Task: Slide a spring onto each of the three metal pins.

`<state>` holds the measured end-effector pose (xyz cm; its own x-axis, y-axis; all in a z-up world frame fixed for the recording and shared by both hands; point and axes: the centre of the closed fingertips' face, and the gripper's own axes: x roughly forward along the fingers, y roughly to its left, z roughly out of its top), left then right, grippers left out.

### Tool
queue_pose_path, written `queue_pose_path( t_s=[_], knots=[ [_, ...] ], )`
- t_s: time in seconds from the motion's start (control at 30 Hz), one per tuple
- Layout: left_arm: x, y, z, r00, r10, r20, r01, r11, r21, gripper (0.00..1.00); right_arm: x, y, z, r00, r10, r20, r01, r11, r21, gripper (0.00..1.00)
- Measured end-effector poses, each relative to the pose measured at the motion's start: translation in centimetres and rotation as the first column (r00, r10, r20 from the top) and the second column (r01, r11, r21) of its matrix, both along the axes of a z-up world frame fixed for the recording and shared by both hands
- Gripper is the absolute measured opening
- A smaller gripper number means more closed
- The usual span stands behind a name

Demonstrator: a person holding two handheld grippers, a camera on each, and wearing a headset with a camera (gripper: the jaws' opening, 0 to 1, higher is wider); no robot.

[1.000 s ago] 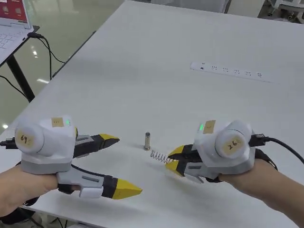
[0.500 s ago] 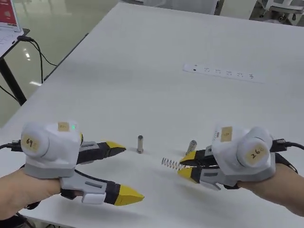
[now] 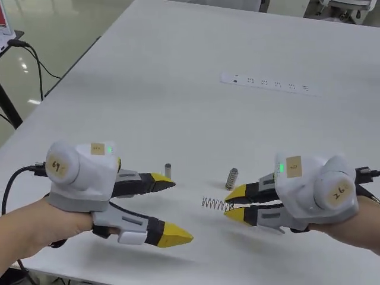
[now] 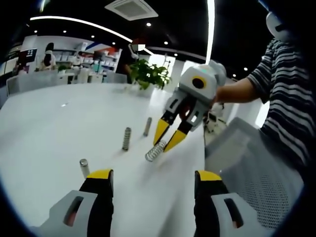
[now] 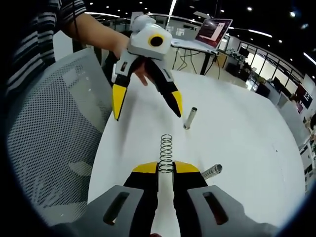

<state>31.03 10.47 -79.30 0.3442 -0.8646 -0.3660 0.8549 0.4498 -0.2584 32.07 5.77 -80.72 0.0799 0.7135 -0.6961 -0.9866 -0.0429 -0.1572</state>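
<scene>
White-grey left gripper [image 3: 181,211] and right gripper [image 3: 228,205], black jaws, yellow tips. That coiled wire spring [image 3: 214,203] looks silvery, tabletop [image 3: 237,47] plain white, sleeve [image 4: 284,98] black-and-white striped.

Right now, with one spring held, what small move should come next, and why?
Probably swing the right gripper leftward, tipping its thin coiled wire spring upright over the bare short metal pin. The jaws pinch the spring by one end and hold it roughly level; the nearer pin already wears a spring.
</scene>
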Motion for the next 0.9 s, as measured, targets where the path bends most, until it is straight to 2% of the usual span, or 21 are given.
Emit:
queue_pose_path(
  t_s=[0.13,0.23,0.33,0.47,0.57,0.67,0.9],
  knots=[
    [0.4,-0.8,0.2,1.0,-0.015,0.011,0.015,1.0,-0.007,0.58,-0.1,-0.1,0.2,1.0,0.006,0.003,-0.006,1.0,0.003,0.07],
    [0.7,-1.2,0.2,0.999,-0.033,0.025,0.033,0.999,-0.003,0.51,-0.3,0.0,0.3,1.0,0.014,0.005,-0.014,1.0,0.007,0.07],
    [0.6,-1.8,0.4,0.999,-0.05,0.021,0.05,0.999,-0.02,0.44,-0.5,0.0,0.6,0.999,0.032,0.013,-0.032,0.999,0.011,0.07],
    [0.7,-2.3,0.2,0.998,-0.056,0.028,0.056,0.998,-0.013,0.43,-0.5,-0.1,0.7,0.999,0.036,0.019,-0.036,0.999,0.012,0.07],
    [0.6,-2.8,0.2,0.997,-0.073,0.029,0.073,0.997,-0.018,0.35,-0.7,-0.2,0.7,0.999,0.045,0.022,-0.045,0.999,0.013,0.07],
    [0.5,-3.4,0.4,0.995,-0.092,0.03,0.093,0.995,-0.027,0.29,-1.0,-0.2,0.9,0.999,0.051,0.013,-0.051,0.998,0.02,0.07],
    [0.5,-4.2,0.6,0.993,-0.113,0.036,0.115,0.993,-0.04,0.21,-1.2,-0.3,0.9,0.999,0.051,0.007,-0.051,0.998,0.022,0.07]
  ],
)
